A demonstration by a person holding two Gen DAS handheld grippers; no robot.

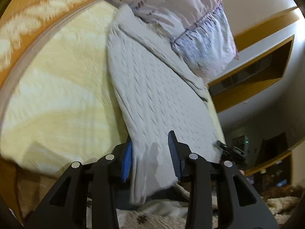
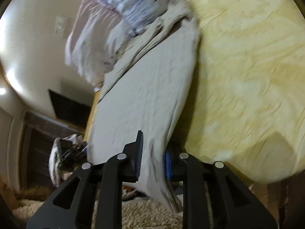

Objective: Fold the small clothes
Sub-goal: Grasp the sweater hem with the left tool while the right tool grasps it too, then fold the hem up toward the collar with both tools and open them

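Right now I have the grey textured garment (image 1: pixel 152 95) stretched between both grippers above the yellow patterned bedspread (image 1: pixel 57 87). My left gripper (image 1: pixel 152 158) has its blue-padded fingers (image 1: pixel 126 162) on either side of one near corner of the cloth; the fabric passes between the jaws and hangs below them, but a gap shows beside one pad, so I cannot tell how firmly it bites. My right gripper (image 2: pixel 153 160) is pinched on the other near corner of the same garment (image 2: pixel 148 95), with the cloth squeezed between the pads and its edge drooping underneath. The far end of the garment lies on the bed against a pale lilac pillow with a gathered frill (image 1: pixel 200 30). Below the jaws I see a shaggy beige rug (image 2: pixel 148 215). Both views are motion-blurred.
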